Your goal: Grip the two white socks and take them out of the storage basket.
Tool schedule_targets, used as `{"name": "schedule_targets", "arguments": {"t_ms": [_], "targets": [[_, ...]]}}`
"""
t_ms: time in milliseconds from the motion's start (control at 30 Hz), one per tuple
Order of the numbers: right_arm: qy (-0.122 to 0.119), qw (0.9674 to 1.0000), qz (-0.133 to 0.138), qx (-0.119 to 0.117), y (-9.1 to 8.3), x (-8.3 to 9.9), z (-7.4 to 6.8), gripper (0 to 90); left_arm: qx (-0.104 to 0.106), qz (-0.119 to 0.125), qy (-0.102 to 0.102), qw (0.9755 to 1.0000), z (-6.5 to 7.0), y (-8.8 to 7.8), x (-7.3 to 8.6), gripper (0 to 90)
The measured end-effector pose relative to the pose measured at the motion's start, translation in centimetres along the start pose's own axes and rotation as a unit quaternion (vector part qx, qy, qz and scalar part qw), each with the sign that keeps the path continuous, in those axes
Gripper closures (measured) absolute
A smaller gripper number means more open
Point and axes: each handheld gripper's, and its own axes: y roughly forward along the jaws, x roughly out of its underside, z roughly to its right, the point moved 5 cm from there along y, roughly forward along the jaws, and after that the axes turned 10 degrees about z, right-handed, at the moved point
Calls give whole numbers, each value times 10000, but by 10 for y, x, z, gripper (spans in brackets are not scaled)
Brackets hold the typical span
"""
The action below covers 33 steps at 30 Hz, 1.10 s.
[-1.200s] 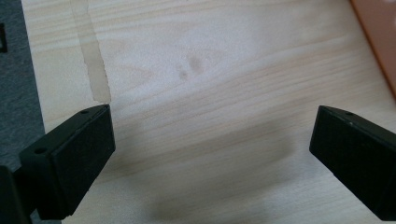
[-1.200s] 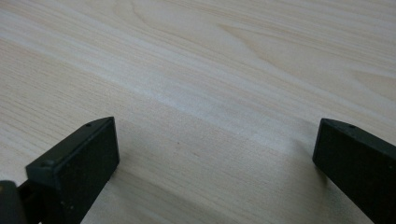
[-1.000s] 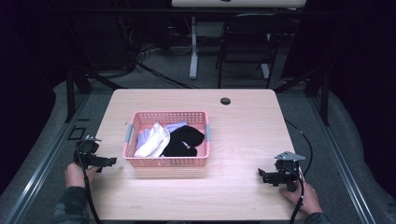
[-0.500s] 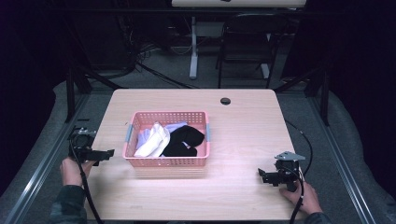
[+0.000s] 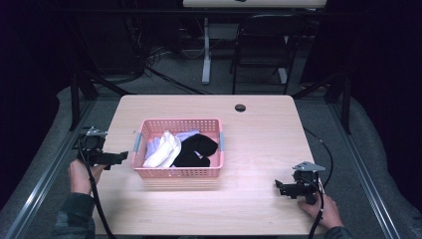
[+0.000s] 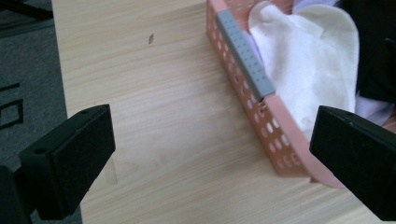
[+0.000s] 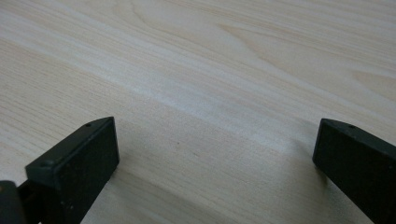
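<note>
Basket point(image 5: 179, 172) pink, table point(image 5: 259, 144) centre | pale wood, dark room | left gripper point(image 5: 115, 158) at 9 o'clock, spread | right gripper point(image 5: 279, 186) at 4 o'clock, spread

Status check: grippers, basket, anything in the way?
Left gripper open beside the pink basket, not touching. Right gripper open over bare table. Socks in basket. Nothing blocking.

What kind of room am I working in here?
Likely a lab or recording studio, not a home: a bare wooden table inside a black metal frame, cables on the grey floor, dark surroundings, and a chair behind.
</note>
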Motion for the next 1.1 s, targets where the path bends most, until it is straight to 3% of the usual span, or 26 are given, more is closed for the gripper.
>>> {"name": "schedule_targets", "arguments": {"t_ms": [200, 667, 1100], "targets": [[0, 10000, 0, 2, 0, 0, 0, 0, 128, -37, 155, 9998, 13, 6, -14, 1], [1, 10000, 2, 4, 0, 0, 0, 0, 407, -83, 259, 9988, 38, 35, -38, 2], [1, 10000, 0, -1, 0, 0, 0, 0, 733, -459, 369, 9956, 64, 69, -52, 13]]}}
